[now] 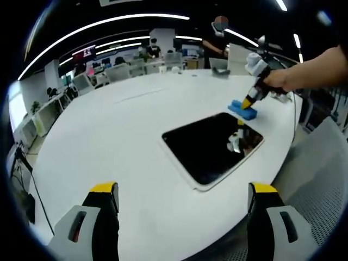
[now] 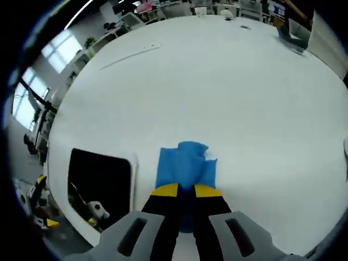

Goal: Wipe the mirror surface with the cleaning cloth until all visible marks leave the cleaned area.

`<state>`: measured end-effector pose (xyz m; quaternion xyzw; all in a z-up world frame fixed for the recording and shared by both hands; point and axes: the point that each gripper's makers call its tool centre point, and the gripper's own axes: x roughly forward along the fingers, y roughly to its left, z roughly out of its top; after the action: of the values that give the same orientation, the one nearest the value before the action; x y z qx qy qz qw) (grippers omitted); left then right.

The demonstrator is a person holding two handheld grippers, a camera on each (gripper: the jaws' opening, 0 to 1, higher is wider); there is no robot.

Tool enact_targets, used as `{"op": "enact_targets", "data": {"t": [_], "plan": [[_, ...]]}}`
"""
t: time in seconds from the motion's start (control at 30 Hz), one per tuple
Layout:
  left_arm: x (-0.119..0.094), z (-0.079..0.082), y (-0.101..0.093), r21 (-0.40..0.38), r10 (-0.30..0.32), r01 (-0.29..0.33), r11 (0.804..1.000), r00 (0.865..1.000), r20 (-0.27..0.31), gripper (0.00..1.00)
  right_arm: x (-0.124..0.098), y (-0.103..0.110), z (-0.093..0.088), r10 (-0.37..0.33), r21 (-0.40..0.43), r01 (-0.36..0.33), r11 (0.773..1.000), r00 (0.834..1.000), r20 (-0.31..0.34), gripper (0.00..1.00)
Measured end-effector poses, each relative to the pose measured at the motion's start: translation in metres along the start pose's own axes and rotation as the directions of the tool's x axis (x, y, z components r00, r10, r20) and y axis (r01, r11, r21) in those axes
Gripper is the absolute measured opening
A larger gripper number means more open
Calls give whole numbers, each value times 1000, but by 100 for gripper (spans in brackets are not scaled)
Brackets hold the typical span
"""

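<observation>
The dark mirror, in a white frame, lies flat on the white round table near its right edge. Just beyond its far corner sits the blue cleaning cloth. A person's arm brings my right gripper down onto it from the right. In the right gripper view the cloth lies bunched on the table, and my right gripper is shut on its near edge, with the mirror to the left. My left gripper hangs open over the table's near side, short of the mirror, with nothing between its fingers.
A thin pale strip lies on the far part of the table. Office chairs and desks stand behind, with people among them. The table edge runs close past the mirror on the right, next to a grey mesh surface.
</observation>
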<state>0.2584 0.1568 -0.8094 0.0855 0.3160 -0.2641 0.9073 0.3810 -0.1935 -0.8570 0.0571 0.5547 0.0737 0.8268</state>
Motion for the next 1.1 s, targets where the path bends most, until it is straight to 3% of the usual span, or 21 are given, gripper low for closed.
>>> {"op": "enact_targets", "data": {"t": [0.2,0.3,0.53,0.8,1.1], "plan": [[0,1,-1,-1,-3,3,1000,1000,6,99,-11,-1,4,19,44,-19,999,1000,-7,3],[-2,9,-3,-30,-16,18,999,999,47,99,-12,1,10,40,66,-40,997,999,0,3],[-1,6,-3,-18,-14,14,1000,1000,29,99,-22,8,9,46,113,-46,993,999,6,3],[-1,5,-1,-9,-5,5,1000,1000,27,99,-20,25,16,67,95,-68,993,998,11,3],[-2,6,-1,-5,-5,5,1000,999,31,99,-18,45,9,85,74,-85,994,996,-6,3]]}}
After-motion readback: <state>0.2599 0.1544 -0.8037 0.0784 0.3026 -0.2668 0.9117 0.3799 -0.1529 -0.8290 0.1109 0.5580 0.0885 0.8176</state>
